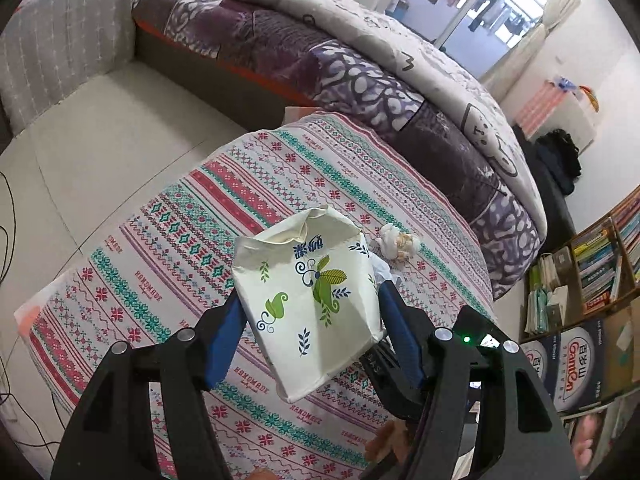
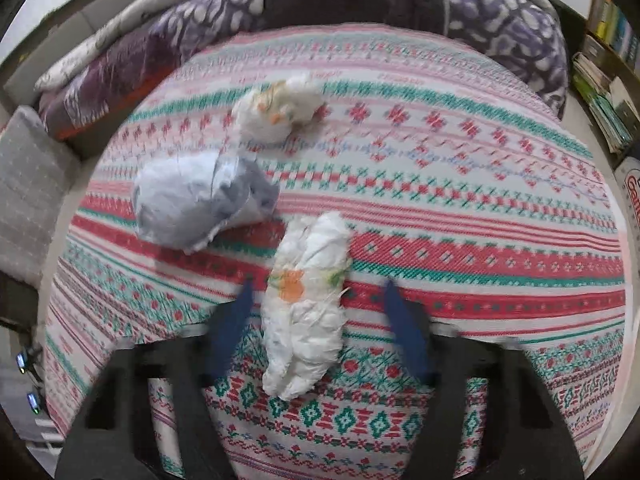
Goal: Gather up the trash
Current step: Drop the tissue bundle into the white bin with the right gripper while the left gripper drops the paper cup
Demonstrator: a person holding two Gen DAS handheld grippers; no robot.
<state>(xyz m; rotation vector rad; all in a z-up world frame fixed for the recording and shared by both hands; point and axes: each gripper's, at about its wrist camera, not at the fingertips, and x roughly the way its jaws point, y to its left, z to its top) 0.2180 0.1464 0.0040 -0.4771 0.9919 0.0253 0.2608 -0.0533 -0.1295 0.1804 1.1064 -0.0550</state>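
A leaf-printed paper bag (image 1: pixel 308 304) is clamped upright, mouth tilted away, by the left gripper (image 1: pixel 310 308) above the patterned tablecloth (image 1: pixel 168 248). A long crumpled white wrapper (image 2: pixel 306 312), lengthwise between the half-open right gripper (image 2: pixel 318 312), is not visibly pressed.

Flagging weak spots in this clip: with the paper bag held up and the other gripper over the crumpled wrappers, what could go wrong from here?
1. The left gripper pinches the paper bag by its sides, squeezing the mouth narrower, so dropped trash may miss.
2. The right gripper straddles the long white wad with gaps on both sides; it might slip out.
3. The grey wad lies close and could get nudged.
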